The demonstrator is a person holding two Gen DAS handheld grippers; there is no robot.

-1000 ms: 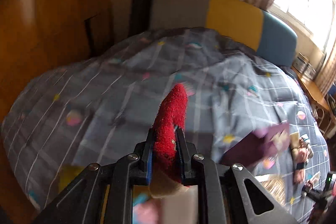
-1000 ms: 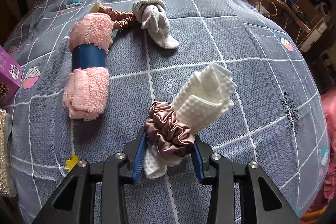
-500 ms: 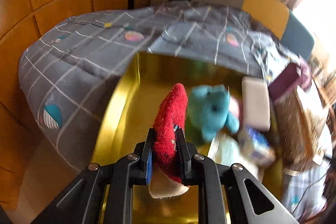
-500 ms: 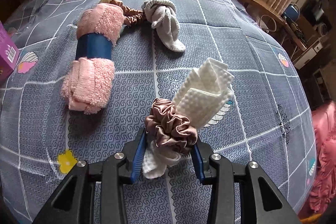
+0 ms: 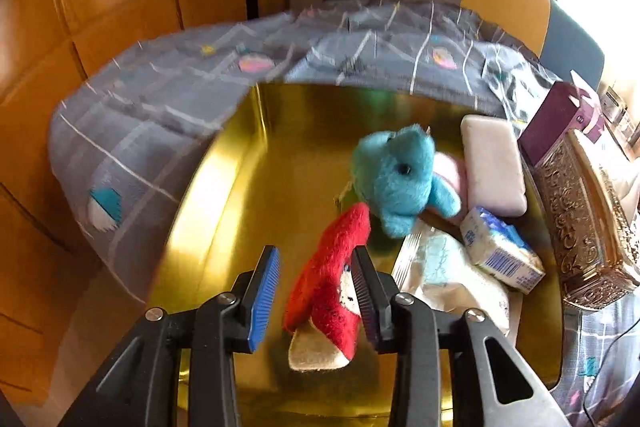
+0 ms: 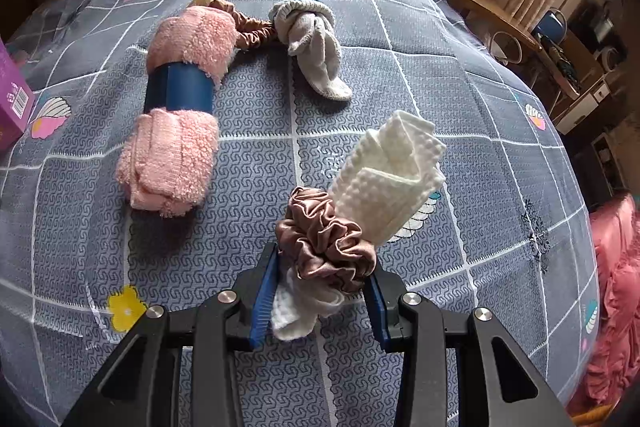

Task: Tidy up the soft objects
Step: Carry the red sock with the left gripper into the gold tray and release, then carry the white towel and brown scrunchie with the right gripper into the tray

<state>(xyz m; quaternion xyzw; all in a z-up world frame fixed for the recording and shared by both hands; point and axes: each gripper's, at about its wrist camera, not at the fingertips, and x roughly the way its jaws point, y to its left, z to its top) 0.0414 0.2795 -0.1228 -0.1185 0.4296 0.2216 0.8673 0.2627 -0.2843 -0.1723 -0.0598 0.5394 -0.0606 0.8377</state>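
While left gripper (image 5: 316,291) opens, red felt toy (image 5: 332,291) base hidden.

The purple box (image 6: 12,103) is cut off at the right-wrist view's nine o'clock edge. Behind the blue plush toy (image 5: 398,179), a pink soft thing (image 5: 450,173) (at its three o'clock) stays mostly hidden. The bedspread (image 5: 160,107) smears with blur toward ten o'clock.

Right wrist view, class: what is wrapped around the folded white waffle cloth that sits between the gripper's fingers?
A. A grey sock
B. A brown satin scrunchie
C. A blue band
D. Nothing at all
B: the brown satin scrunchie circles the lower part of the white waffle cloth, where the right gripper clamps the bundle above the bedspread.
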